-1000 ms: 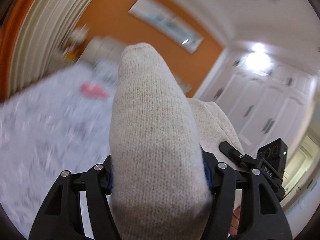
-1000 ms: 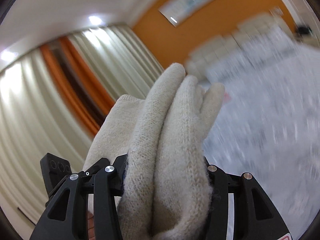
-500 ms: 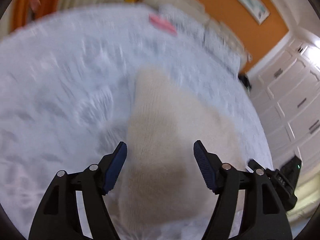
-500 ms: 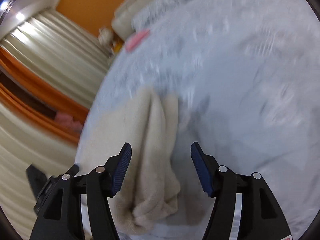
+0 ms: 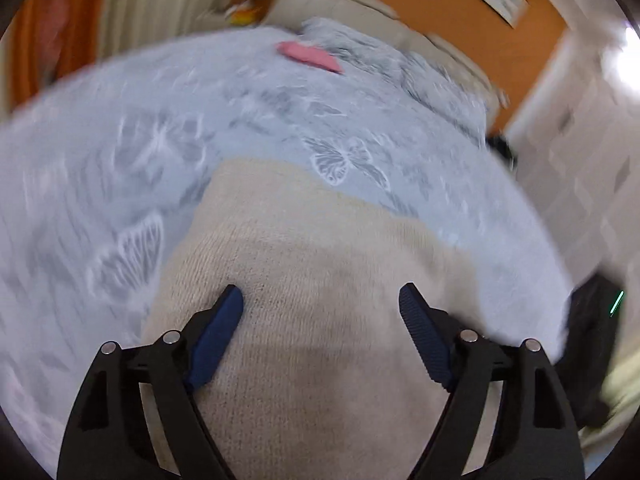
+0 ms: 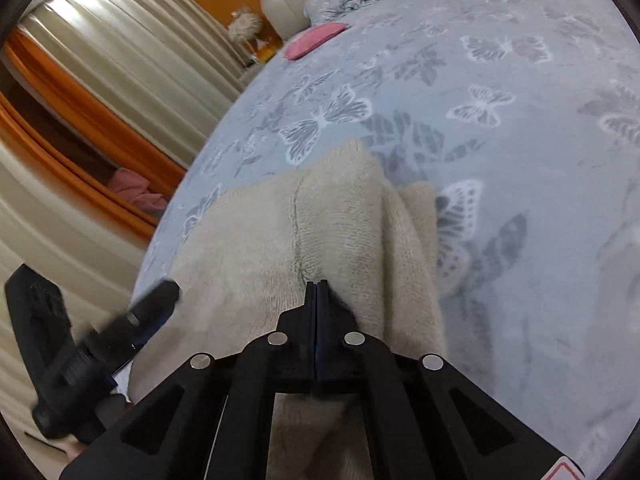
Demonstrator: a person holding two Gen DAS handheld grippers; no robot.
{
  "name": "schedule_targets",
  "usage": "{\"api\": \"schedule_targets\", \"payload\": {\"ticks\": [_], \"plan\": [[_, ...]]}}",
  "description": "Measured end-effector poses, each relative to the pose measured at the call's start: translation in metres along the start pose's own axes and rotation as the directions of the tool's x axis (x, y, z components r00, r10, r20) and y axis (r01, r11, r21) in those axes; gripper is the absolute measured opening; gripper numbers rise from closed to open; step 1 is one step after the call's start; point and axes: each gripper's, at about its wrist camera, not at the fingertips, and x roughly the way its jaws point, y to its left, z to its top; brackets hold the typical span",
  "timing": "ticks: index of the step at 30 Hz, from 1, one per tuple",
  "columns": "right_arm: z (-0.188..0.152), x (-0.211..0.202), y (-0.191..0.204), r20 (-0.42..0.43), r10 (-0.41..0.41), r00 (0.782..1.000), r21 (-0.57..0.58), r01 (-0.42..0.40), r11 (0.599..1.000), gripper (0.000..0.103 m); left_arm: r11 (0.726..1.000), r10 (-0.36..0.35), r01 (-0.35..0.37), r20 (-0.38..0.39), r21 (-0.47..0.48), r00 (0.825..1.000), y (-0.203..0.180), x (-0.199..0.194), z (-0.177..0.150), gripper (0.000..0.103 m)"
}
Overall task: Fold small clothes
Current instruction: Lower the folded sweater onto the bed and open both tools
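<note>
A cream knitted garment (image 5: 312, 264) lies on the blue-grey butterfly-print bedspread (image 5: 120, 152). My left gripper (image 5: 320, 300) is open just above it, its blue-padded jaws spread with nothing between them. In the right wrist view the same garment (image 6: 320, 216) lies with a folded edge along its right side. My right gripper (image 6: 317, 285) is shut with its tips at the garment's surface; I cannot tell whether cloth is pinched. The left gripper (image 6: 156, 300) shows blurred at the garment's left edge.
A pink folded item (image 6: 314, 40) lies far up the bedspread (image 6: 520, 120) near the pillows (image 5: 400, 68); it also shows in the left wrist view (image 5: 310, 56). Curtains (image 6: 120, 60) hang to the left. White wardrobe doors (image 5: 592, 160) stand to the right.
A second ago both grippers held the garment up in the air. They let it go onto the bed. Since then the right gripper has shut; the left has stayed open.
</note>
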Motion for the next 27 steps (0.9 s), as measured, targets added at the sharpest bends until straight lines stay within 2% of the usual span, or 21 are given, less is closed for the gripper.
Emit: {"api": "schedule_targets", "payload": {"ticks": [1,2,4,5,7,11,17,20,22,23,24,27], "plan": [[0.001,-0.009,0.009,0.022,-0.025,0.999,-0.022,0.025,0.999,0.002,0.999,0.016,-0.016,-0.003,0.040,1.000,-0.005,-0.001,0.000,0.084],[0.002,-0.019,0.020,0.061,-0.043,0.997,-0.065,0.047,0.997,0.011,0.997,0.025,-0.024,-0.004,0.076,1.000,-0.009,0.001,0.000,0.085],[0.000,-0.028,0.037,0.099,-0.074,0.992,-0.135,0.087,0.987,0.011,0.993,0.048,-0.046,-0.015,0.107,0.999,-0.008,0.008,-0.001,0.085],[-0.001,-0.019,0.039,0.074,-0.100,0.992,-0.160,0.110,0.981,0.012,0.992,0.055,-0.053,-0.016,0.115,0.998,-0.009,0.010,-0.003,0.086],[-0.007,0.009,0.028,-0.003,-0.154,0.988,-0.162,0.152,0.975,0.006,0.990,0.059,-0.056,-0.017,0.127,0.998,-0.009,0.021,0.000,0.087],[0.001,0.017,0.012,0.011,-0.084,0.996,-0.099,0.085,0.991,0.002,0.977,0.082,-0.080,-0.002,0.196,0.997,-0.006,0.036,-0.009,0.087],[-0.007,0.014,0.019,0.067,-0.113,0.991,-0.140,0.121,0.983,0.003,0.974,0.091,-0.094,0.026,0.206,0.996,-0.007,0.040,-0.013,0.089],[-0.006,-0.015,0.032,0.081,-0.130,0.988,-0.113,0.139,0.984,0.019,0.978,0.084,-0.090,0.040,0.187,0.996,-0.009,0.015,-0.012,0.089],[-0.012,-0.044,0.042,0.124,-0.138,0.983,-0.131,0.154,0.979,0.037,0.986,0.087,-0.094,0.050,0.140,0.995,-0.005,-0.005,-0.010,0.092],[-0.018,-0.058,0.046,0.142,-0.152,0.978,-0.144,0.172,0.975,0.054,0.990,0.081,-0.085,0.044,0.114,0.996,0.000,-0.017,-0.011,0.092],[-0.025,-0.071,0.049,0.159,-0.180,0.971,-0.152,0.205,0.967,0.060,0.991,0.087,-0.090,0.036,0.098,0.996,0.003,-0.025,-0.013,0.093],[-0.049,-0.104,0.051,0.168,-0.255,0.952,-0.169,0.283,0.944,0.061,0.988,0.136,-0.135,-0.010,0.068,0.991,0.013,-0.050,-0.019,0.094]]}}
